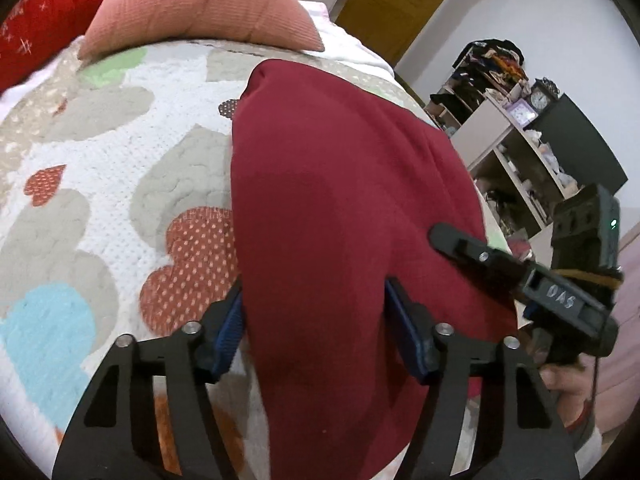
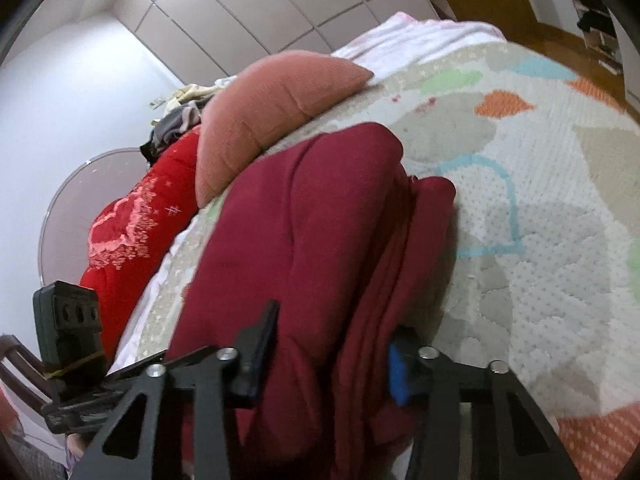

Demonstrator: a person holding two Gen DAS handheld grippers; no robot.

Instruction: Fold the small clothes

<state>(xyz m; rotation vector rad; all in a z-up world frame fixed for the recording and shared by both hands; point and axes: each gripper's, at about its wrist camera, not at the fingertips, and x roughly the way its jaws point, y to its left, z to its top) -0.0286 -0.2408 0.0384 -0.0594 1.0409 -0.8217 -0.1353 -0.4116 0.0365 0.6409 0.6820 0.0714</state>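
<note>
On the quilted bedspread with its heart patches [image 1: 120, 152], one dark red knitted garment [image 1: 340, 208] lies stretched out, and both tools are at its near end. The left gripper [image 1: 316, 332] has its two blue-padded fingers spread either side of the cloth, the fabric running between them; the jaws stand wide, so I judge it released around the garment and not pinching it. Over in the right wrist view, the right gripper [image 2: 328, 356] sits the same way, one black finger on the left, one blue pad on the right, with thick bunched folds of the same red cloth [image 2: 320, 220] filling the gap. Whether those jaws press the bundle or merely flank it, I cannot tell.

Here is what matters: the garment's long axis runs straight away from both tools, towards the salmon-pink ribbed cushion [image 1: 200, 4] at the far side of the bed. The cloth lies directly ahead of each gripper, so any fold should carry the near edge forward along that line. Both grippers look equally near, side by side, the right one showing at the left view's right edge.

The count: one garment, two grippers, one pink cushion, one bright red blanket with pale star motifs [image 2: 132, 220] beyond it. In the right view the garment looks already doubled over in layers.
</note>
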